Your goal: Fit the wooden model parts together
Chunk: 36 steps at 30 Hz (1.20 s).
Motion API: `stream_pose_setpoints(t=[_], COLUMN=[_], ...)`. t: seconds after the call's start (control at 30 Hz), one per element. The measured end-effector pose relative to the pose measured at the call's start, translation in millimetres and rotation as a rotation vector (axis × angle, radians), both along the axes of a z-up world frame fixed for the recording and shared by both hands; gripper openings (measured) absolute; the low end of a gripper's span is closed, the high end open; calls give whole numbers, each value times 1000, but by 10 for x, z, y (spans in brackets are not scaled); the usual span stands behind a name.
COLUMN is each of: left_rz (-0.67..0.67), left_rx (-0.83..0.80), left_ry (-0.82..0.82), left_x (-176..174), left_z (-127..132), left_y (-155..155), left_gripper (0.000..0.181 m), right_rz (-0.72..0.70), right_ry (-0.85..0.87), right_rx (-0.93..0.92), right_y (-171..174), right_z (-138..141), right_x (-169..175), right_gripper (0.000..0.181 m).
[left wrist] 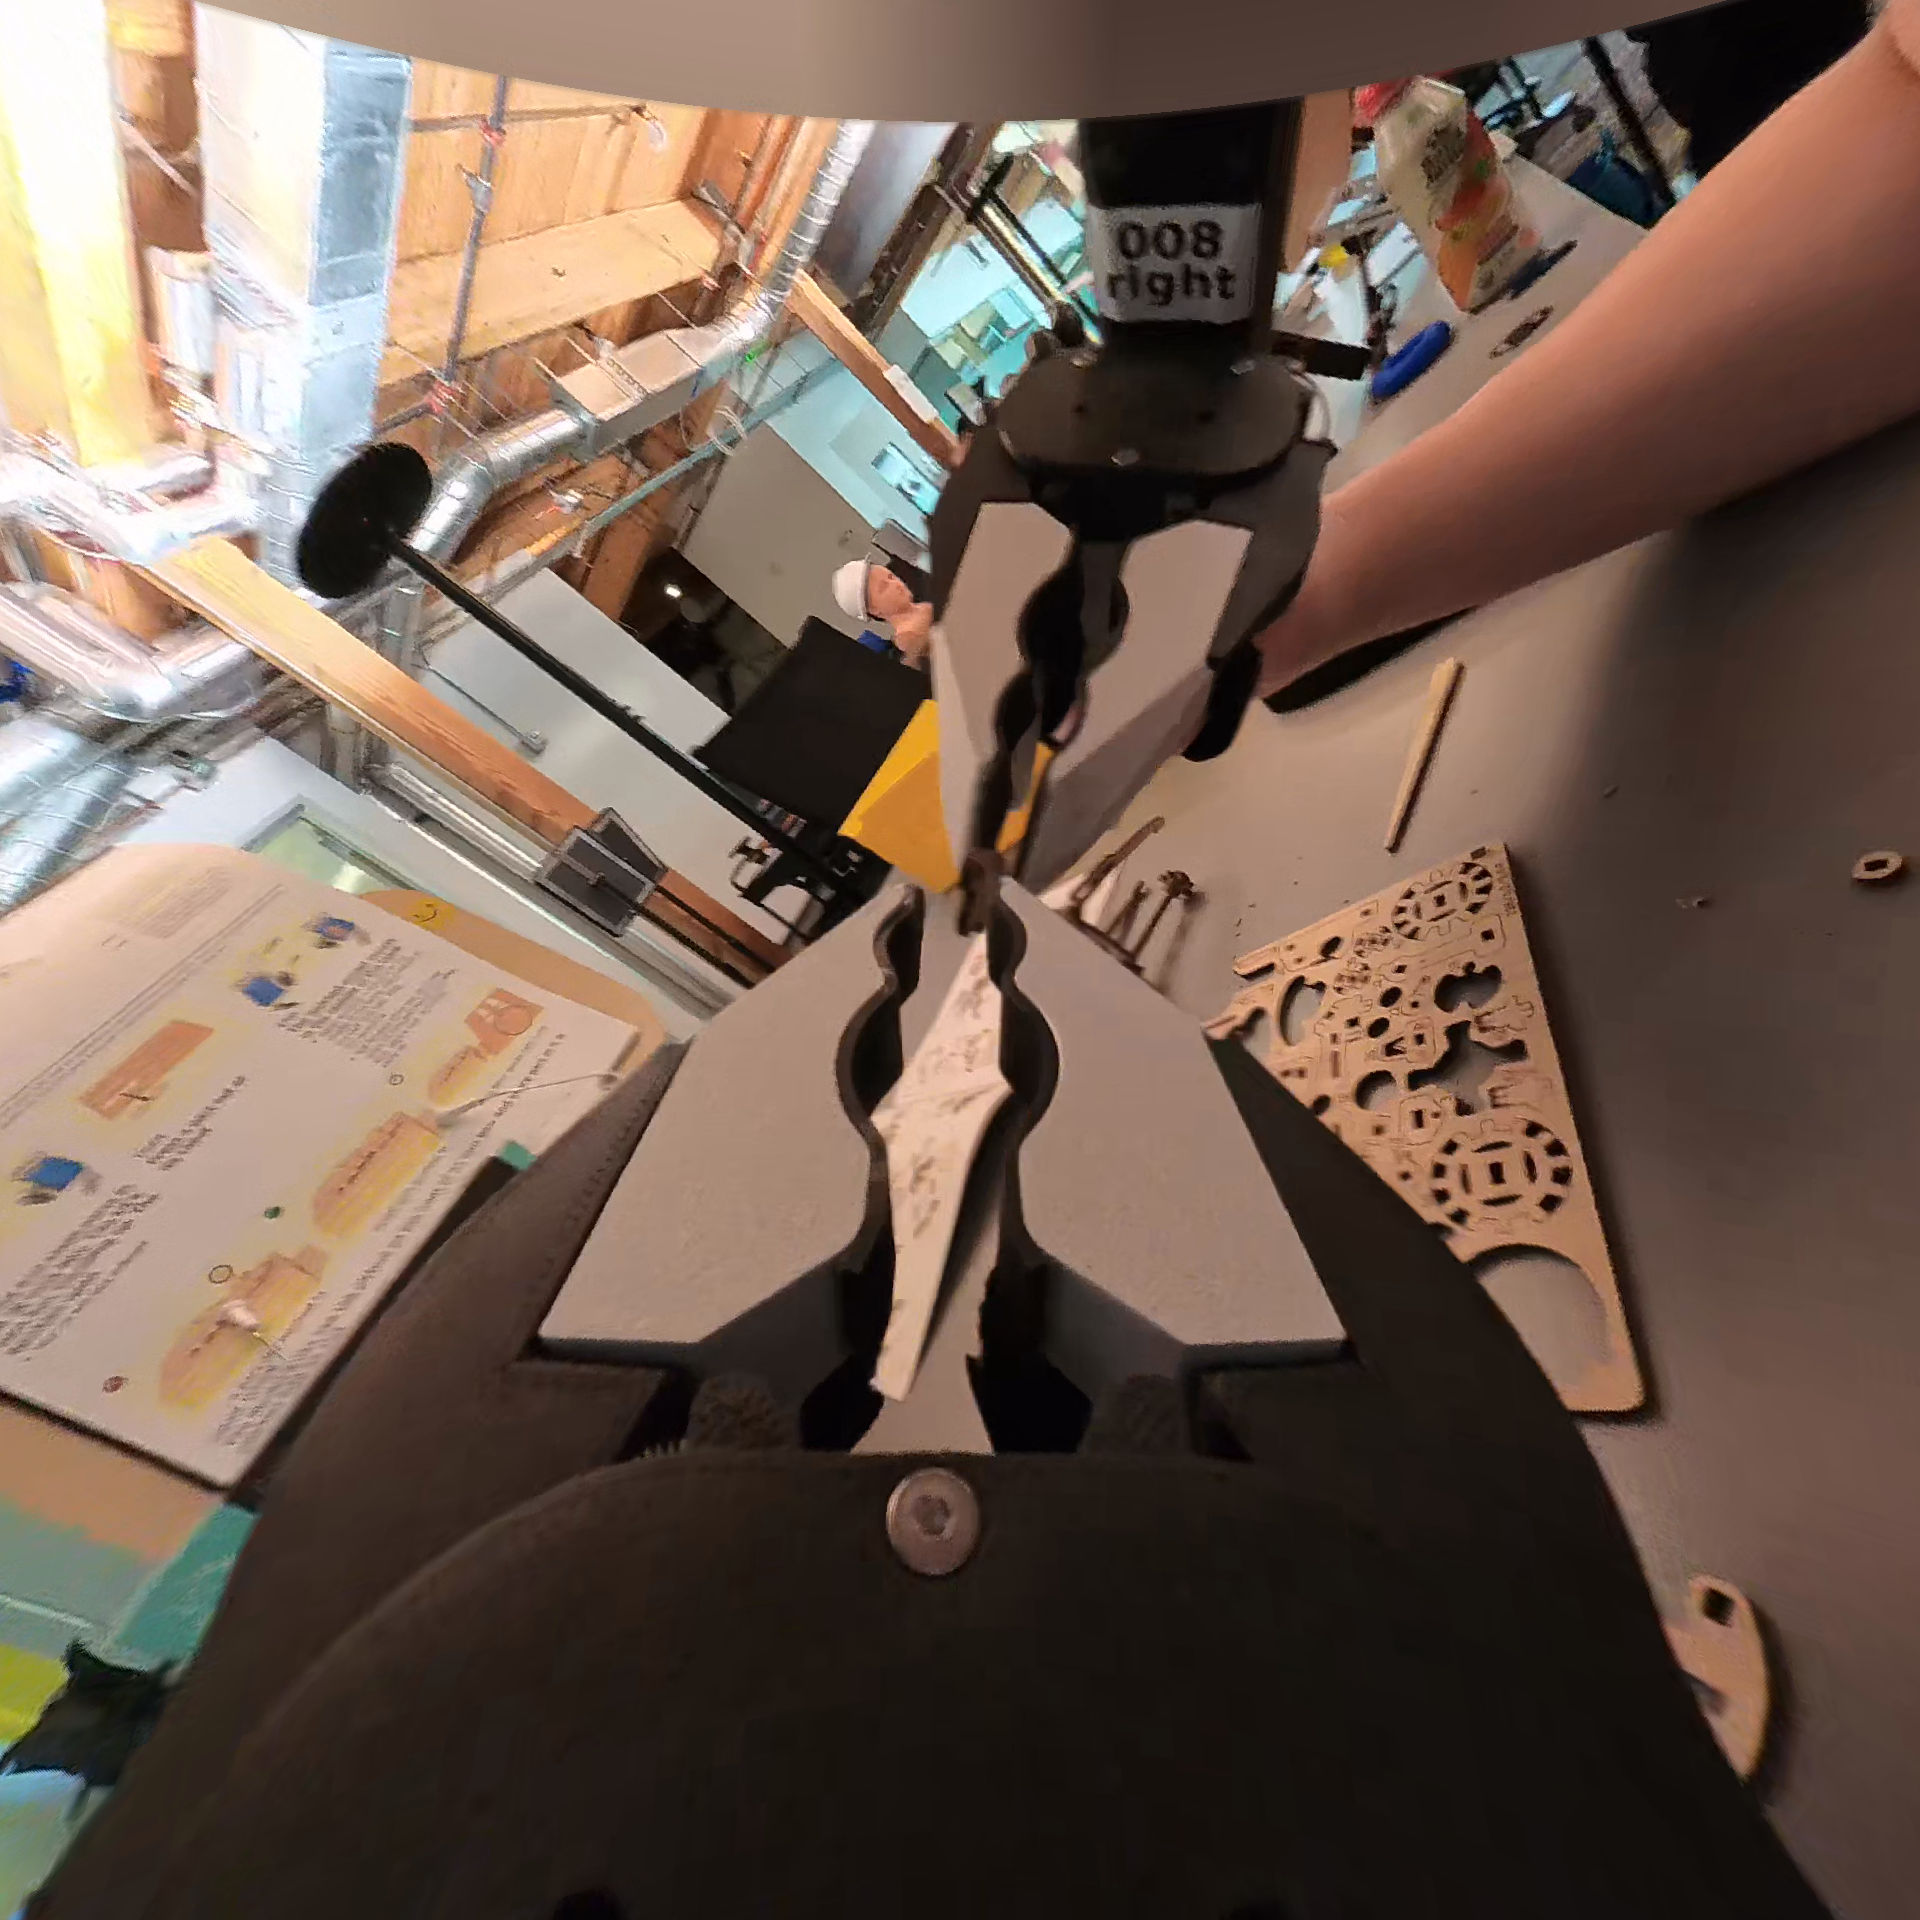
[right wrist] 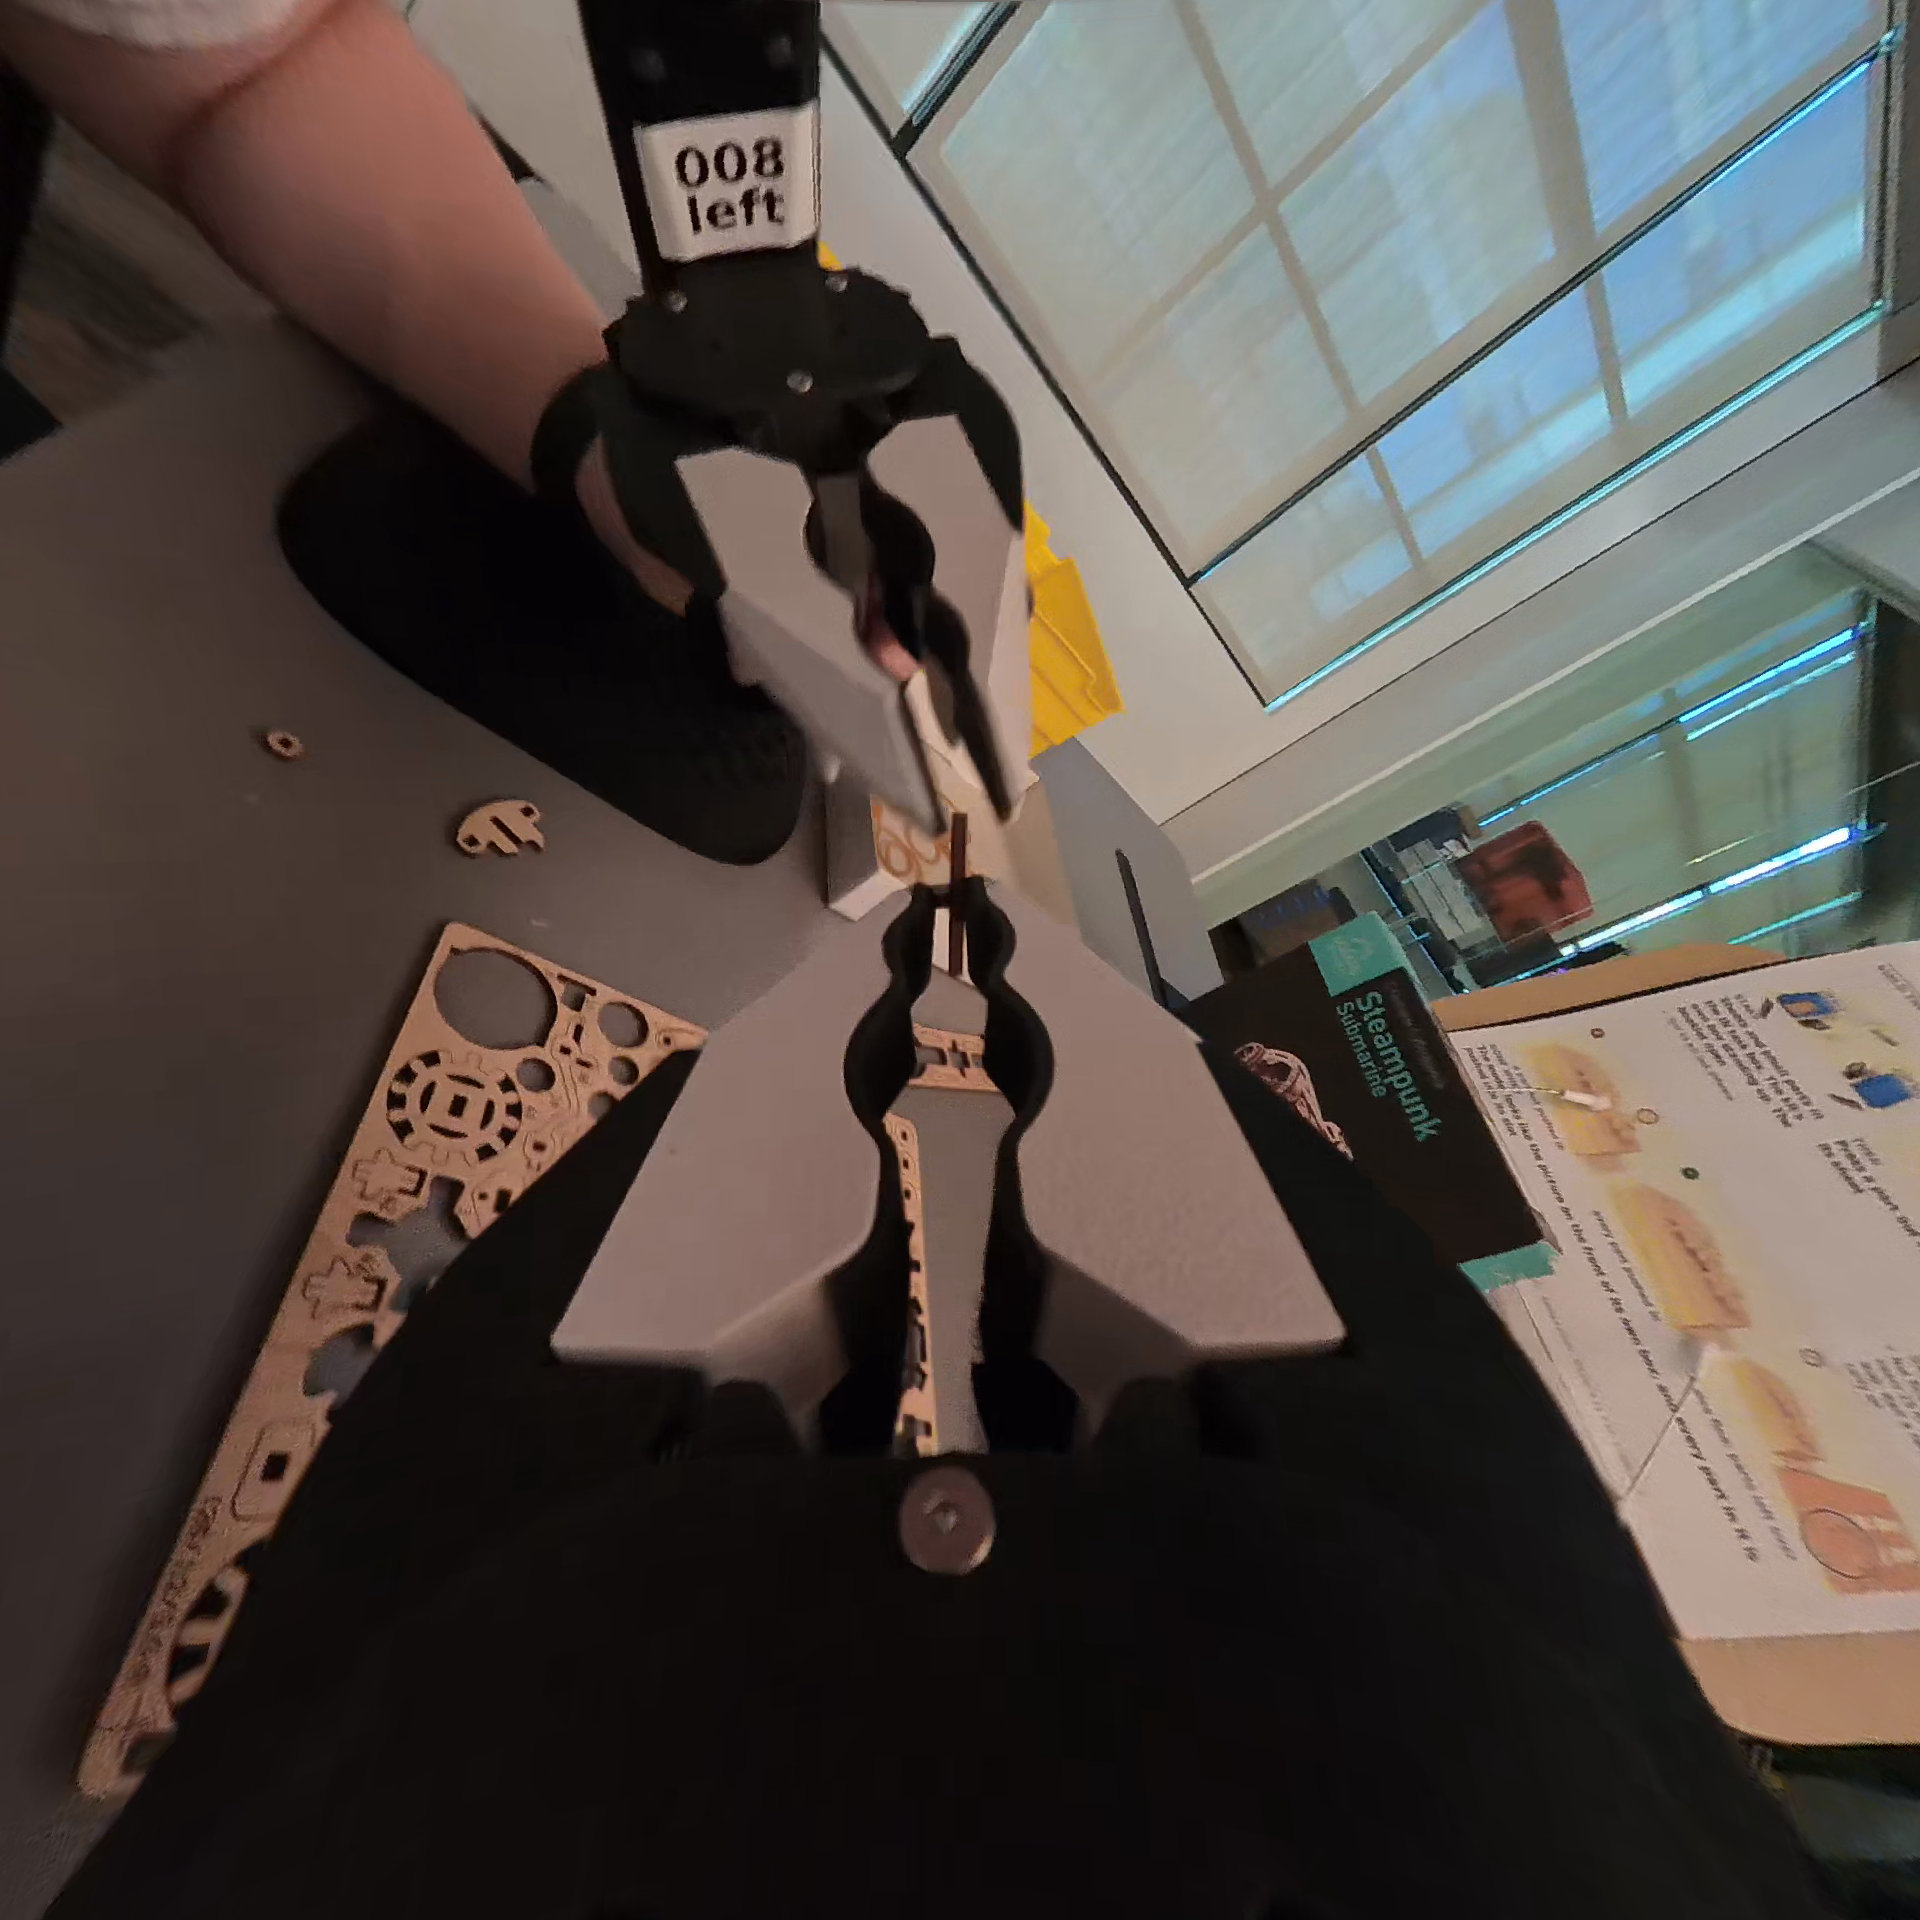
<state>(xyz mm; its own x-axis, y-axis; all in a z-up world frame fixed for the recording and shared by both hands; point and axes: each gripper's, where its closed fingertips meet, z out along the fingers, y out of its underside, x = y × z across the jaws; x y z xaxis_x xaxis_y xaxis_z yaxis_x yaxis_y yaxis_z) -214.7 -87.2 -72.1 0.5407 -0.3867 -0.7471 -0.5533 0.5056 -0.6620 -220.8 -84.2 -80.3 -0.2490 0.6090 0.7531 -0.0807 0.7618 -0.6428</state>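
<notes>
Keep the right tool (right wrist: 951, 920) clamped shut on the thin wooden strip (right wrist: 957, 883), raised beyond the punched wooden sheet (left wrist: 1605, 1371), square to the nearly closed left tool (left wrist: 964, 909) (its own hold unclear), then press straight and gently.

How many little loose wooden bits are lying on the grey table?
2 in the right wrist view: a tiny ring and a rounded piece, both beyond the cut-out wooden sheet. Others may be hidden.

Pale laser-cut plywood sheet (left wrist: 1444, 1101), matt grey tabletop (left wrist: 1714, 727), glossy paper instruction sheet (left wrist: 260, 1122)
</notes>
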Motion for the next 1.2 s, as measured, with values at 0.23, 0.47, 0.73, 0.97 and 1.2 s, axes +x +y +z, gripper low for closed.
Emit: stream_pose_setpoints(t=[0.23, 0.47, 0.73, 0.97, 1.2], left_rz=[-16, -3, -121, -174, -169], left_rx=[-4, 11, -298, -458, -434], left_ry=[77, 110, -222, -355, -331], left_x=[22, 38, 21, -4, -6], left_z=[-62, -105, -26, -37, -38], left_y=[-28, -22, 25, 75, 68], left_gripper=[13, 1, 1, 0, 1], right_rz=[20, 11, 67, 99, 118], right_ry=[1, -39, -58, -171, -196], right_rx=[19, 33, -207, -466, -520], right_y=[-37, -52, -5, 60, 38], right_z=[19, -54, 32, -29, -49], right_x=[31, 4, 16, -24, -24], right_gripper=[4, 5, 8, 9, 1])
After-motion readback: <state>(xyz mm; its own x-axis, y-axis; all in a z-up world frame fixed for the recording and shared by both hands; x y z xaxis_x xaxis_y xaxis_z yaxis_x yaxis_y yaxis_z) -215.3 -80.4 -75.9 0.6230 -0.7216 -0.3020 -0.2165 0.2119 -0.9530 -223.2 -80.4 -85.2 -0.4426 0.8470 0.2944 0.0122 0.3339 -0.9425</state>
